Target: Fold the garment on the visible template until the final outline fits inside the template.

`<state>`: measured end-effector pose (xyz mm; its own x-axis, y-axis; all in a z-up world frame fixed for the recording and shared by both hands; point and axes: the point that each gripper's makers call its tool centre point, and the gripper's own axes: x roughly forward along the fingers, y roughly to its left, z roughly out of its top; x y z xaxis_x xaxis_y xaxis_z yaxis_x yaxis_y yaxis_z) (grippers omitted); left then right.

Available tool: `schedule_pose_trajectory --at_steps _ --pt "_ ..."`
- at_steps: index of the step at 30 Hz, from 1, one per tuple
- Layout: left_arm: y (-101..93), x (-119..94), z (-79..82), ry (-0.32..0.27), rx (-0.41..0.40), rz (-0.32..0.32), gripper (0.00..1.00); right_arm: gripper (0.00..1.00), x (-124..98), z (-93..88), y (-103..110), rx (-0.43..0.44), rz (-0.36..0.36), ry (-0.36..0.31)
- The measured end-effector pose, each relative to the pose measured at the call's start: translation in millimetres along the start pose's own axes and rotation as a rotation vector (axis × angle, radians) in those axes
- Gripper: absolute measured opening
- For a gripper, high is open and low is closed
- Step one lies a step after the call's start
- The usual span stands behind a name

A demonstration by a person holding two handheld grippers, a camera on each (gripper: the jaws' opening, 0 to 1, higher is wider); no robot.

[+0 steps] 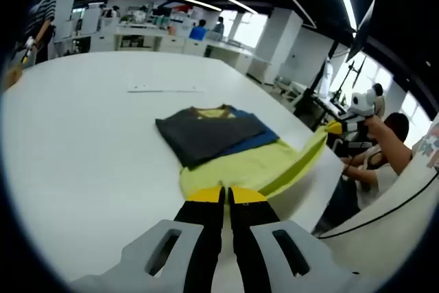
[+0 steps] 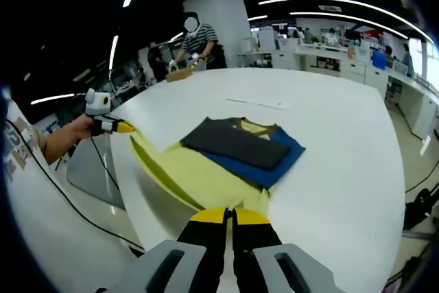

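Lower middle of the left gripper view: left tool (image 1: 226,195), jaws pressed together, tips right at the near hem of the garment (image 1: 240,162); it looks to be pinching that hem.
Lower middle of the right gripper view: right tool (image 2: 230,216), jaws likewise pressed together on the near yellow-green edge.
Garment position: on the white table (image 1: 82,135), centre of both views, close to the table's curved edge.
Garment layers: yellow-green cloth lowest, a blue layer over it, a dark grey panel (image 2: 236,143) uppermost and lying flat.
Lifted edge: a yellow-green strip rises off the table and runs taut to the far tool, at the right of the left gripper view and the left of the right gripper view, where a hand (image 2: 81,127) carries that tool.
Template: cannot tell its outline. A pale sheet (image 1: 164,88) lies flat on the table beyond the garment, well apart from it.
Done so far (judgement): the upper part looks already folded into a compact dark rectangle.
Left to do (judgement): the yellow-green lower part is spread wide beyond that rectangle, so at least one more fold should carry the held hem up over the stack.
Fit check: not possible until the cloth is laid down and released.
Risk (judgement): the hem hangs near the table edge and could slide off.
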<state>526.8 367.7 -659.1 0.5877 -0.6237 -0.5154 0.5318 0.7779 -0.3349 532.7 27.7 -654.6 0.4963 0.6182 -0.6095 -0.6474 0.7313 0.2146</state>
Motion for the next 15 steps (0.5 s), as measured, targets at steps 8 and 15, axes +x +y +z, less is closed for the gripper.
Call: schedule_pose_trajectory --at_steps 8,15 --pt "6.8 8.9 17.0 -0.012 0.023 0.006 0.0 0.0 5.4 11.7 -14.0 0.001 -0.014 -0.006" --pt "15.0 18.8 32.1 -0.028 0.022 0.012 0.0 0.0 11.4 21.3 -24.6 0.008 -0.027 -0.014"
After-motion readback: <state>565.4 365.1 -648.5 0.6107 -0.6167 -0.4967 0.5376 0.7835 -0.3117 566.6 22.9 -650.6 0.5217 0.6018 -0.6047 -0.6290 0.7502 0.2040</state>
